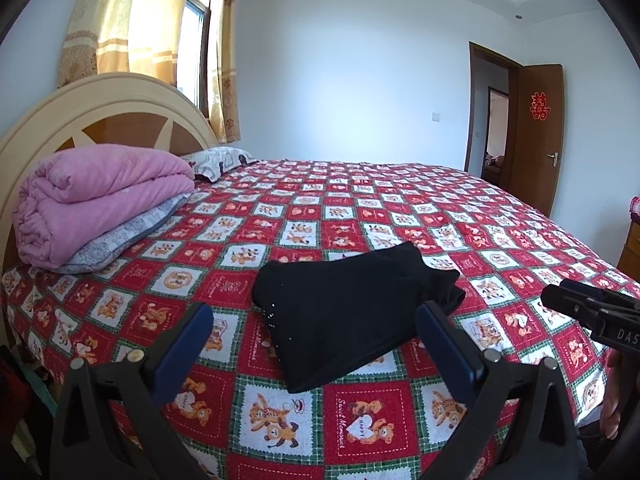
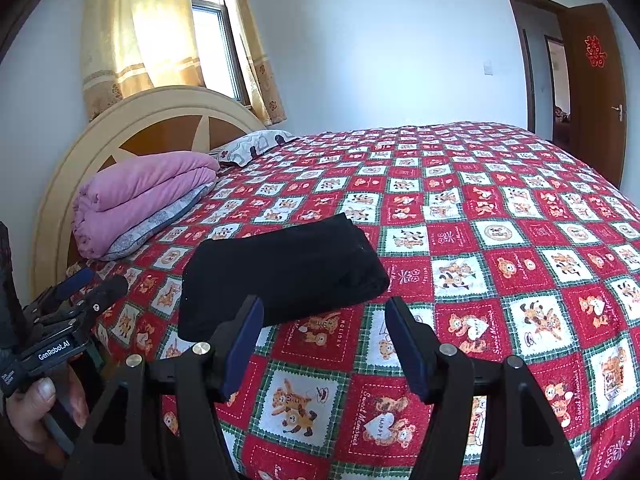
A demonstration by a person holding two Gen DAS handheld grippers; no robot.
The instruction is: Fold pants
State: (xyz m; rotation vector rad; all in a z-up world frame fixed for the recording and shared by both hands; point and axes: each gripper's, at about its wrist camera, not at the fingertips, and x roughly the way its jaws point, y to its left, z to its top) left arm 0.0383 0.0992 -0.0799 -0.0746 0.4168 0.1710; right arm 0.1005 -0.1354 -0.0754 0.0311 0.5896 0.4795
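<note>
The black pants (image 1: 344,312) lie folded into a compact bundle on the red patterned bedspread (image 1: 400,208); they also show in the right wrist view (image 2: 280,272). My left gripper (image 1: 316,344) is open and empty, held just above the bed in front of the bundle's near edge. My right gripper (image 2: 324,340) is open and empty, hovering to the right of the bundle's near corner. It shows from the side in the left wrist view (image 1: 560,300), and the left gripper shows at the left of the right wrist view (image 2: 92,284).
A folded pink quilt (image 1: 96,204) on a grey pillow (image 1: 124,236) sits by the headboard (image 1: 100,116). A second patterned pillow (image 1: 220,160) lies behind it. An open brown door (image 1: 536,128) is at the far right. The bed's near edge runs below the grippers.
</note>
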